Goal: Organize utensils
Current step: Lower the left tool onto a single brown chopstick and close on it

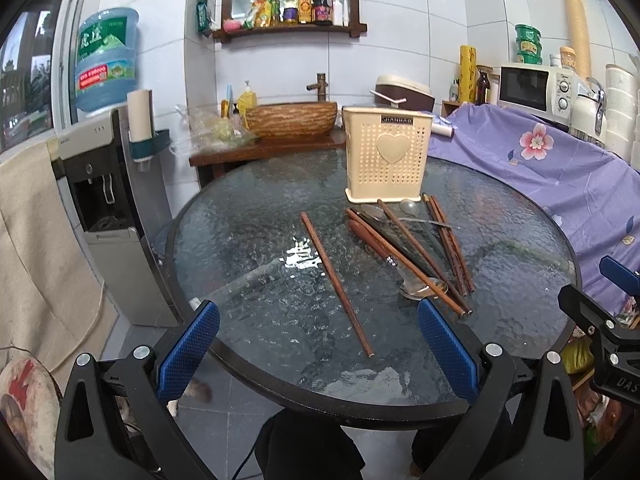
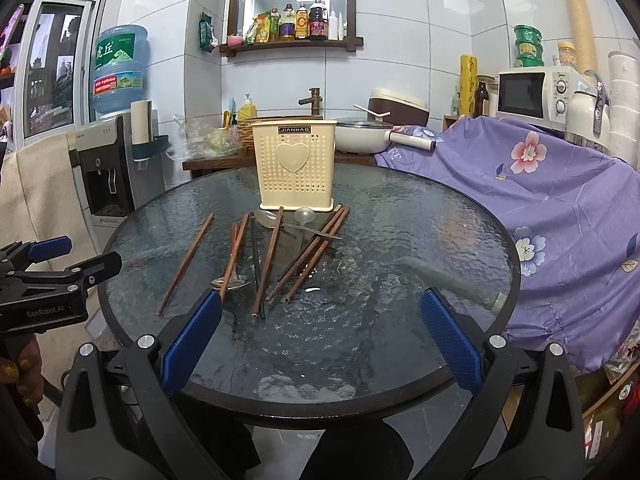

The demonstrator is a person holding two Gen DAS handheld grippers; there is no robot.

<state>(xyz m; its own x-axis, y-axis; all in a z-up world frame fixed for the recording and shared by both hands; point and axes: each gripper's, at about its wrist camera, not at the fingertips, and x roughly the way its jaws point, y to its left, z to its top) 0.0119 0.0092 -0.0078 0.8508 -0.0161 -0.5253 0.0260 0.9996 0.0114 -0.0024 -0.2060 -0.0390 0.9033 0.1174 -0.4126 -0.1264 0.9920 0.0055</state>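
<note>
A cream perforated utensil holder with a heart on its front stands upright at the far side of the round glass table. In front of it lie several brown chopsticks, one apart at the left, a black chopstick, and metal spoons. My left gripper is open and empty above the near table edge. My right gripper is open and empty too, near the chopstick ends.
A water dispenser stands left of the table. A purple flowered cloth covers the counter at the right, with a microwave behind. A wooden stand with a basin and a pan sits behind the table.
</note>
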